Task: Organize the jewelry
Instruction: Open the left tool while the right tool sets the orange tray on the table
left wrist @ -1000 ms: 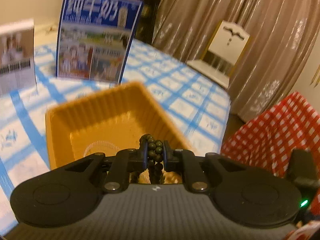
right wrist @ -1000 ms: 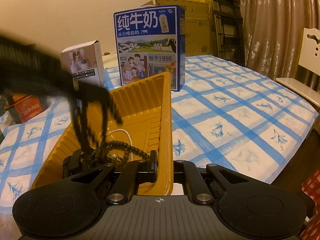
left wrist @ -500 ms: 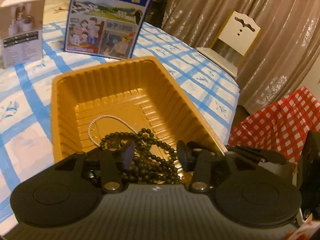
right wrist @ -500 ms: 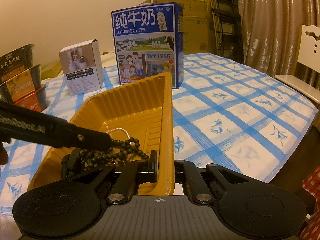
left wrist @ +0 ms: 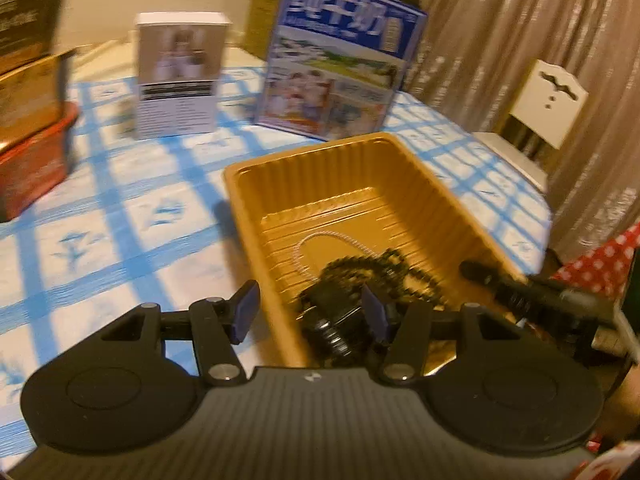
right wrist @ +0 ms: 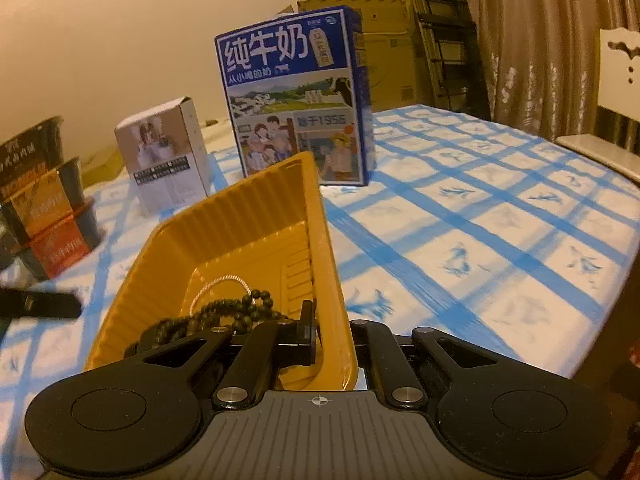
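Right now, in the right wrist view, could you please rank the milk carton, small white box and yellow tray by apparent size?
1. yellow tray, though nearest the camera
2. milk carton
3. small white box

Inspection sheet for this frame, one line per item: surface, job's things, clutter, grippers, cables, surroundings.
Surface: blue-checked tablecloth.
Job's things: orange tray holding dark bead strand and pale thin chain.
Clutter: blue milk carton, small white box, stacked noodle cups.
Grippers: left gripper opening, empty, straddling the tray's near wall; right gripper shut on the tray's rim.
Cables: nothing seen.
Surroundings: curtain, white chair, cardboard boxes.
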The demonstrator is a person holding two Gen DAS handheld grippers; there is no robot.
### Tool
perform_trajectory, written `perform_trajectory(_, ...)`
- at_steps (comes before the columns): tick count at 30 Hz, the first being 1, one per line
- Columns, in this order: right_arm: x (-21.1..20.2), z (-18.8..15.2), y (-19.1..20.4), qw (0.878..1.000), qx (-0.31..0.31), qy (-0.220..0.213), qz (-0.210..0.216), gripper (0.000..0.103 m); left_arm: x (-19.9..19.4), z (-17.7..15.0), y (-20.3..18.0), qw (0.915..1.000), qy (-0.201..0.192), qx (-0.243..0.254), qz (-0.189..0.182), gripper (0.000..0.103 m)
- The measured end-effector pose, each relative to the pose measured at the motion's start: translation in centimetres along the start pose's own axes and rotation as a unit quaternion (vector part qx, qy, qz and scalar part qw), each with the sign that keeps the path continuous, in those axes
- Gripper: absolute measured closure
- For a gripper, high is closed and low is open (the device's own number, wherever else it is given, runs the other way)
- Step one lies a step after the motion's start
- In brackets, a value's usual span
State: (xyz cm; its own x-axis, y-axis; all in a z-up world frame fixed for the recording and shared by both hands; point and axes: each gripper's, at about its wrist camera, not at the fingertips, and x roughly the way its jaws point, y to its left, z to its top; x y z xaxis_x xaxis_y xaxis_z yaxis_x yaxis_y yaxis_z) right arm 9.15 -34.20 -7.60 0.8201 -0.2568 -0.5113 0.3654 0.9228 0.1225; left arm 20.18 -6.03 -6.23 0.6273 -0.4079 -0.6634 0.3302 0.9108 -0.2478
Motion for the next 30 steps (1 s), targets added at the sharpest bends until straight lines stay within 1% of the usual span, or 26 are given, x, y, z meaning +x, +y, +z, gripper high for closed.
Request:
perform_trajectory(4, 2.2, 0.5, 1.4, 1.0, 0.001, 0.004, 0.016, 0.097, -0.9, -0.6, 2.2, 0.9994, -0.004, -0.016, 0.032, 0.051)
perform_trajectory(8, 4.7, 0.7, 2.8, 0.999, -0.013, 0.015, 0.032, 0.097, -1.5, -1.1, 4.0, 0.9981, -0.004, -0.024, 0.057, 0.051)
perform_trajectory(11, 6.1, 0.9, 2.9, 0.999, -0.033, 0.018, 0.032, 0.097, -1.8, -1.4, 4.9, 0.9971, -0.002, -0.026, 0.072, 0.049)
perform_trajectory(13, 7.0, 1.1, 2.6, 0.998, -0.037, 0.023, 0.035, 0.097, -1.9, -1.6, 5.3, 0.9962, -0.002, -0.025, 0.083, 0.045)
perform_trajectory(15, 7.5, 1.3, 2.0, 0.997, -0.039, 0.022, 0.057, 0.097, -1.9, -1.7, 5.5, 0.9957, -0.001, -0.024, 0.09, 0.044)
perform_trajectory(17, 7.7, 1.5, 1.7, 0.997, -0.042, 0.026, 0.063, 0.097, -1.9, -1.9, 5.6, 0.9951, 0.001, -0.024, 0.096, 0.042)
perform_trajectory(19, 7.9, 1.9, 1.4, 0.996, -0.042, 0.039, 0.073, 0.096, -2.1, -2.2, 5.6, 0.9945, 0.002, -0.023, 0.103, 0.034)
perform_trajectory(20, 7.8, 2.1, 1.1, 0.996, -0.036, 0.039, 0.078, 0.093, -2.2, -2.3, 5.6, 0.9941, 0.001, -0.022, 0.106, 0.033)
perform_trajectory(22, 7.2, 2.4, 0.8, 0.996, -0.037, 0.026, 0.071, 0.055, -2.5, -2.4, 5.4, 0.9936, 0.0, -0.019, 0.111, 0.028)
perform_trajectory(23, 6.6, 2.6, 0.7, 0.997, -0.04, 0.01, 0.061, 0.026, -2.7, -2.5, 5.4, 0.9935, 0.0, -0.018, 0.112, 0.027)
perform_trajectory(24, 5.9, 2.8, 0.5, 0.998, -0.041, -0.005, 0.057, 0.024, -2.9, -2.6, 5.3, 0.9933, -0.001, -0.016, 0.114, 0.026)
perform_trajectory(25, 5.4, 3.2, 0.2, 0.998, -0.04, -0.006, 0.055, 0.024, -3.2, -2.6, 5.2, 0.993, -0.003, -0.013, 0.117, 0.024)
perform_trajectory(28, 3.2, 4.1, -0.1, 0.999, -0.024, -0.012, 0.033, 0.024, -4.2, -2.8, 4.5, 0.9915, -0.014, 0.0, 0.129, 0.017)
perform_trajectory(30, 1.1, 4.2, 0.0, 0.999, -0.012, -0.022, 0.028, 0.024, -5.0, -2.9, 4.1, 0.9906, -0.022, 0.006, 0.135, 0.017)
